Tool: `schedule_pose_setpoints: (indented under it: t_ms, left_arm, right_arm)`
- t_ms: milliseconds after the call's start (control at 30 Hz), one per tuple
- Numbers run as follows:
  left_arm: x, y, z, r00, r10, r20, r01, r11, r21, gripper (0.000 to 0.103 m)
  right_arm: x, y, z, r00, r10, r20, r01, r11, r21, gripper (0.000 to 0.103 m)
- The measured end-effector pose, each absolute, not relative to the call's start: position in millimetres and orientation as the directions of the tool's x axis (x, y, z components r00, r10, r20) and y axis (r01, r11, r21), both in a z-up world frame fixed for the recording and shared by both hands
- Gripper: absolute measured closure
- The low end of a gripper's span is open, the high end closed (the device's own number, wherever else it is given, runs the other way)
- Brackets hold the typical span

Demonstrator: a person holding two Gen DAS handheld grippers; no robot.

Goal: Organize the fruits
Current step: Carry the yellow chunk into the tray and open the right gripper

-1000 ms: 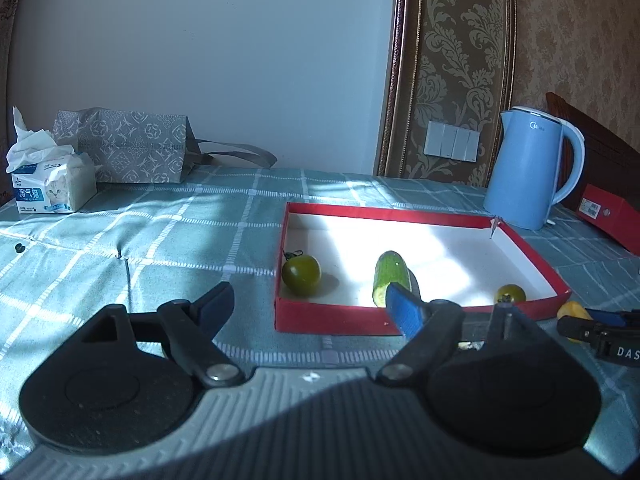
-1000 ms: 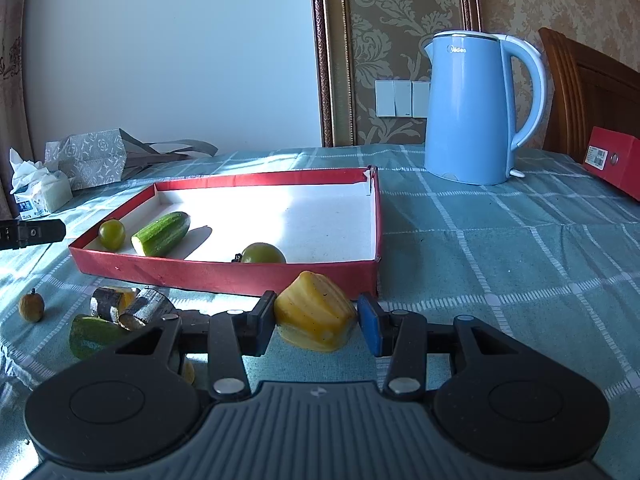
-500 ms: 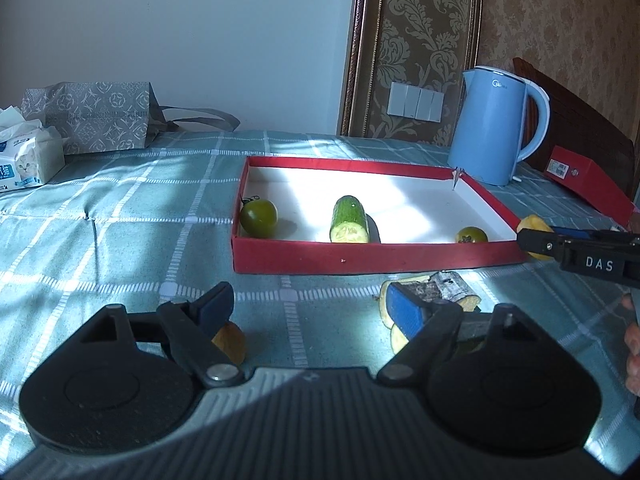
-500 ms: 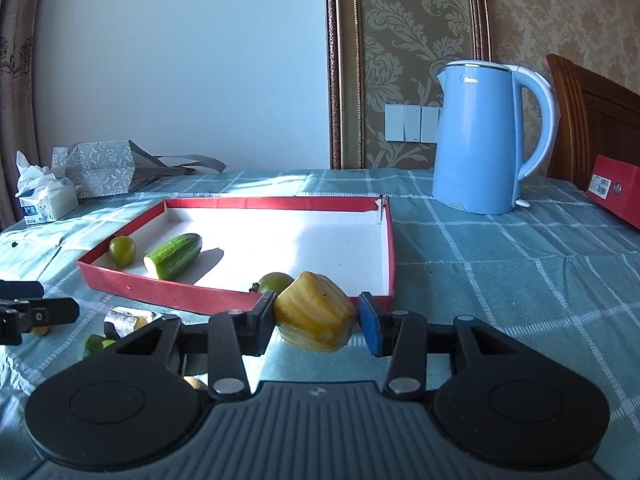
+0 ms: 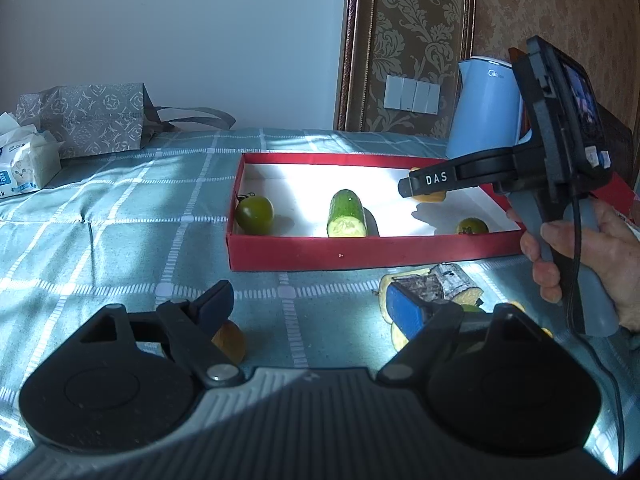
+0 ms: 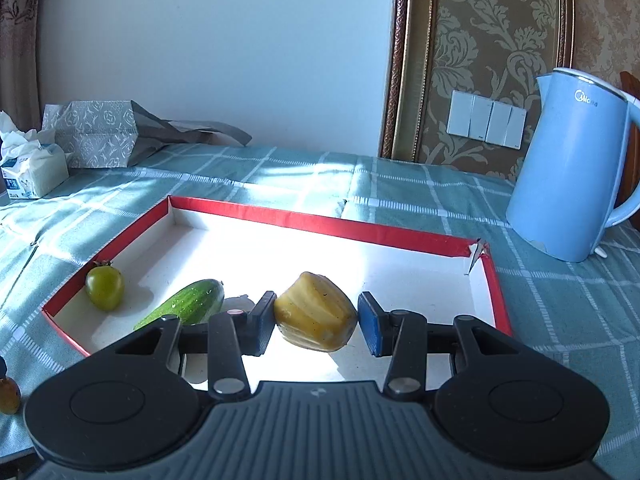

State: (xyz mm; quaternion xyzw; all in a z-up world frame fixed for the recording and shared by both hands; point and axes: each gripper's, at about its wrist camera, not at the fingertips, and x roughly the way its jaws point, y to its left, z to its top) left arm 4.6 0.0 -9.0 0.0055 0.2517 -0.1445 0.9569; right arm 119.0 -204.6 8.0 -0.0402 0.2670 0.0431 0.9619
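A red tray (image 5: 360, 252) (image 6: 320, 222) with a white floor holds a green tomato (image 5: 254, 213) (image 6: 105, 287), a cucumber piece (image 5: 346, 219) (image 6: 188, 304) and a second small tomato (image 5: 473, 226). My right gripper (image 6: 316, 320) is shut on a yellow fruit piece (image 6: 316, 312) and holds it above the tray floor; it also shows in the left wrist view (image 5: 428, 188). My left gripper (image 5: 312, 304) is open and empty above the tablecloth. A small brown fruit (image 5: 230, 338) lies by its left finger. Yellow and bark-like pieces (image 5: 436, 286) lie by its right finger.
A blue kettle (image 6: 576, 168) (image 5: 486, 110) stands right of the tray. A grey gift bag (image 5: 92, 120) (image 6: 96, 134) and a tissue pack (image 5: 24, 160) (image 6: 32, 168) sit at the back left. A small brown fruit (image 6: 8, 394) lies at the left edge of the right wrist view.
My right gripper has carried the yellow piece forward and over the tray. My left gripper has pulled back a little from the tray, still open.
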Motion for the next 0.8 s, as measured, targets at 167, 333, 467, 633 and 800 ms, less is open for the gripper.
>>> schedule_pose_setpoints:
  t_ms: [167,333,467,633,800]
  left_arm:
    - [5,-1,-9,0.825,-0.286,-0.487,0.291,0.954,-0.069,0.021]
    - [5,1,-9,0.825,-0.291,-0.484,0.288,0.954,-0.082,0.021]
    - [4,2,-8,0.83,-0.282,-0.48,0.28,0.957,-0.078,0.021]
    - [1,6,-6,0.838,-0.276,-0.471,0.271,0.959,-0.079,0.016]
    - [-16,21,-2,0.863,-0.265,-0.43,0.261,0.963,-0.07,0.015]
  right_arm:
    - [118,-206,-1,0.851,0.081,-0.52,-0.106,0.994,-0.019,0.056]
    - [111,-213,6,0.876,0.089,-0.475,-0.094,0.995,0.014,0.041]
    - [83,-225,15,0.903,0.11,-0.415,-0.099,0.994,0.047,0.031]
    - [23,-245,11,0.936,0.085,-0.342,-0.071,0.996,0.053,0.019]
    - [-16,-273,4,0.962,-0.007,-0.274,0.038,0.993,0.11,0.009]
